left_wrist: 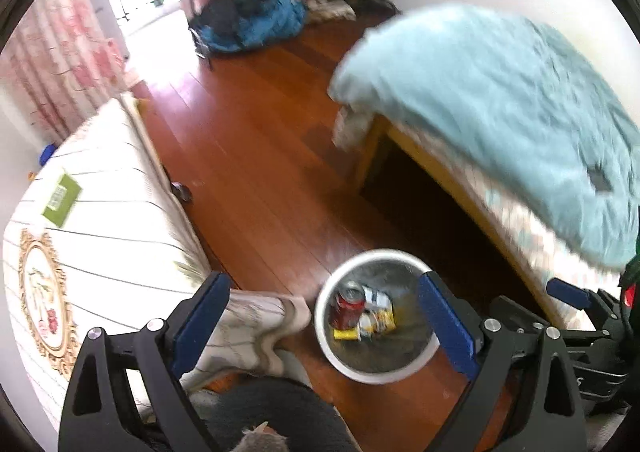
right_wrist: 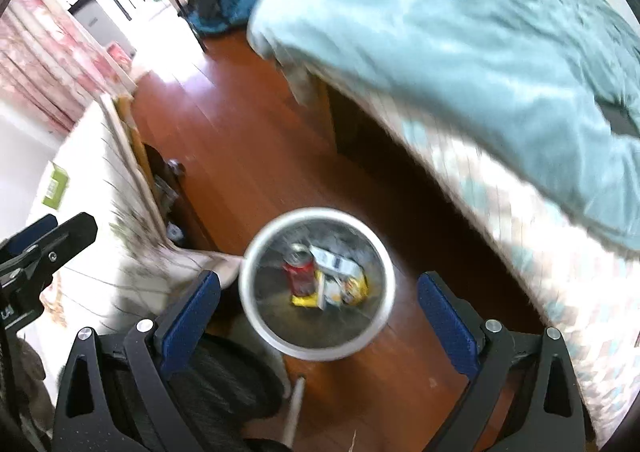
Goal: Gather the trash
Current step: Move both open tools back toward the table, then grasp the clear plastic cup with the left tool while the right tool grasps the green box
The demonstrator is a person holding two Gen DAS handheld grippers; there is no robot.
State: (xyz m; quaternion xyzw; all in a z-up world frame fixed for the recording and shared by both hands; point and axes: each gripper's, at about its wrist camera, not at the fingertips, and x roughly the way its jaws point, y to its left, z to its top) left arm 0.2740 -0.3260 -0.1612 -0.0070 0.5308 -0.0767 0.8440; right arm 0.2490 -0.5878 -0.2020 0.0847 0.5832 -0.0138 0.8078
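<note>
Round metal bin (right_wrist: 256, 326), crumpled wrappers (right_wrist: 348, 284), red can (right_wrist: 300, 272)

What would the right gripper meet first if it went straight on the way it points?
Probably the trash bin: the open right gripper frames it. Going on, likely the red can or wrappers inside; depth unclear.

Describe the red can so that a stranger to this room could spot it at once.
Find the wooden floor between the two beds; a round white-rimmed bin stands on it. Inside, the red can stands on the left, against yellow and white wrappers. It is the only red, cylindrical thing in there.
</note>
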